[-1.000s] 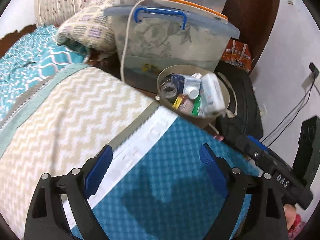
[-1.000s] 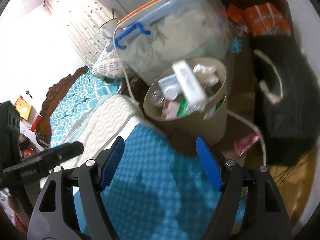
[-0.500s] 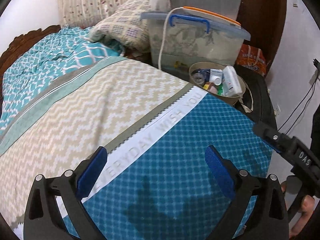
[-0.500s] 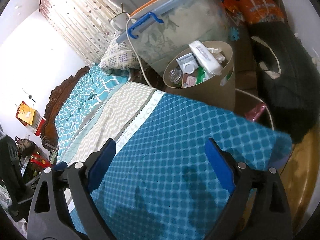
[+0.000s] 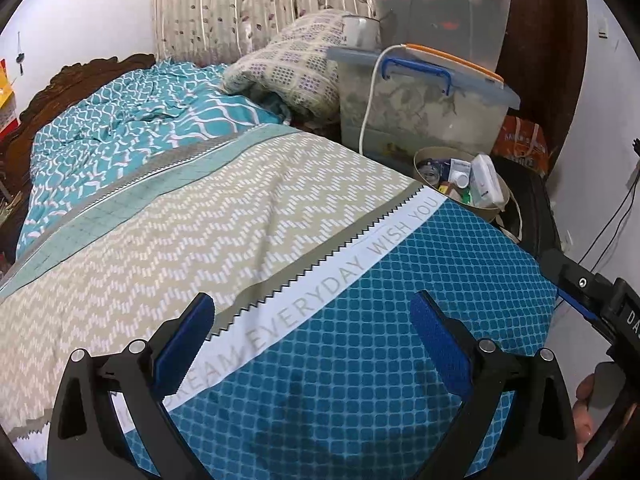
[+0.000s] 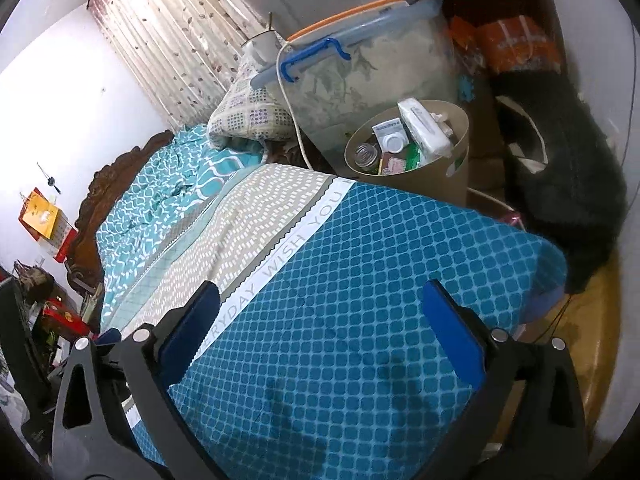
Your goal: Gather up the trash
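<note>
Bedding fills the left wrist view: a blanket (image 5: 248, 216) with beige zigzag and blue checked panels covers the bed (image 5: 120, 128), and the left hand-held gripper (image 5: 312, 320) hovers over the blue panel with its jaws spread wide and nothing between them. Just past the bed's far right corner stands a round beige trash bin (image 5: 496, 210), packed with a white packet (image 5: 486, 184), a small white bottle, a jar and other bits. Behind the bin sits a clear storage box (image 5: 424, 116) with a blue handle, and a white cable (image 5: 370, 96) hangs down its front. The right hand-held gripper (image 5: 592, 304) shows partly at the right edge.

Right wrist view: the right hand-held gripper (image 6: 320, 304) is also wide apart and empty above the blue panel. The trash bin (image 6: 436, 180) stands just beyond the bed's far edge, touching the blanket, with the white packet (image 6: 426, 130) tilted against its rim. A black bag (image 6: 568, 184) lies to its right.
</note>
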Demonstrator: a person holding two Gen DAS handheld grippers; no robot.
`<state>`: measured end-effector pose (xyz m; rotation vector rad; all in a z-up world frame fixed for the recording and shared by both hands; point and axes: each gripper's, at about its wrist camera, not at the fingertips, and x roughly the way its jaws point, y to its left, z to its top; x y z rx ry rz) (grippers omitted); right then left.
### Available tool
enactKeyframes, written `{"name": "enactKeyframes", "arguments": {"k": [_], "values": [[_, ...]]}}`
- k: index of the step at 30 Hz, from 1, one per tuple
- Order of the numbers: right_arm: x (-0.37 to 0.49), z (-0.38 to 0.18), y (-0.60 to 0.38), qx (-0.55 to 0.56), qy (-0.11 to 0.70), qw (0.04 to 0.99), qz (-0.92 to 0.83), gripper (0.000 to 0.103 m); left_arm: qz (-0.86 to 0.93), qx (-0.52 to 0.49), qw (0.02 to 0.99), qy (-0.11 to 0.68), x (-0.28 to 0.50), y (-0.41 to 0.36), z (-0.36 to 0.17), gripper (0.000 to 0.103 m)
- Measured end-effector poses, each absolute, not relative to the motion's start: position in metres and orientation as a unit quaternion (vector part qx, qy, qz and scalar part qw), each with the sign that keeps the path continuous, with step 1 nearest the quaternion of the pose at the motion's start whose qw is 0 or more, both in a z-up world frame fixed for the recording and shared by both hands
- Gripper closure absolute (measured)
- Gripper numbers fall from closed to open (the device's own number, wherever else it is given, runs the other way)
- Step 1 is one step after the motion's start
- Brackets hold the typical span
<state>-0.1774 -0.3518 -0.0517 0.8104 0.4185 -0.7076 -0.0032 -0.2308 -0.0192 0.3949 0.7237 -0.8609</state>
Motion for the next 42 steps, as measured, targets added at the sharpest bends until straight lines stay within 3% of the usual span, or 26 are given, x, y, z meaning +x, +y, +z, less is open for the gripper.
{"name": "enactKeyframes", "arguments": {"k": [18, 42], "values": [[-0.181, -0.027, -0.297, 0.319, 0.154, 0.856, -0.378, 0.004, -0.377, 0.179, 0.866, 0.276, -0.016, -0.200, 0.008, 0.009], [-0.194, -0.004, -0.279, 0.298, 0.111, 0.872, -0.372, 0.004, -0.379, 0.161, 0.874, 0.258, -0.027, -0.182, 0.030, 0.009]]}}
